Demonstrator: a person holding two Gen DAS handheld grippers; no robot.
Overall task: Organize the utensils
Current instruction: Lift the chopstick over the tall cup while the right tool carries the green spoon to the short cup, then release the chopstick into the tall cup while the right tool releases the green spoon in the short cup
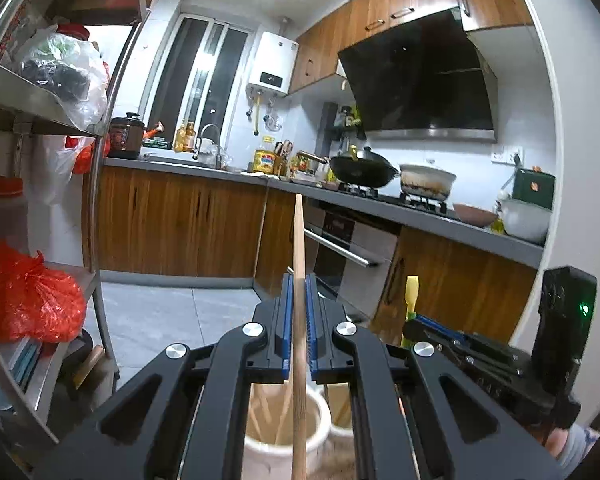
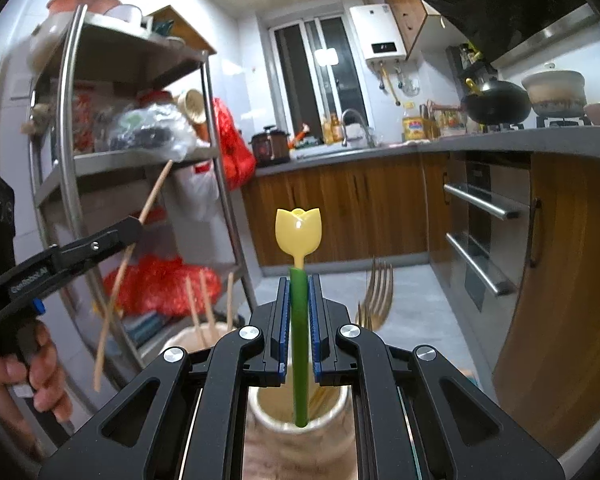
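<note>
My left gripper (image 1: 299, 280) is shut on a wooden chopstick (image 1: 298, 320), held upright over a white ceramic holder (image 1: 260, 450) with several chopsticks in it. My right gripper (image 2: 299, 280) is shut on a green-stemmed utensil with a yellow tulip-shaped end (image 2: 299, 232); its lower end sits inside a second ceramic holder (image 2: 332, 420). Gold forks (image 2: 376, 296) stand in that holder. The left gripper (image 2: 134, 226) with its chopstick (image 2: 118, 276) shows at the left of the right wrist view, above the chopstick holder (image 2: 184, 340). The right gripper (image 1: 416, 326) shows in the left wrist view.
A steel shelf rack (image 2: 66, 160) with red and clear bags stands on the left. Wooden cabinets (image 1: 180, 224) and a grey counter run along the back and right, with an oven (image 2: 484, 232), a wok (image 1: 360, 168) and a pot (image 1: 426, 182) on the stove.
</note>
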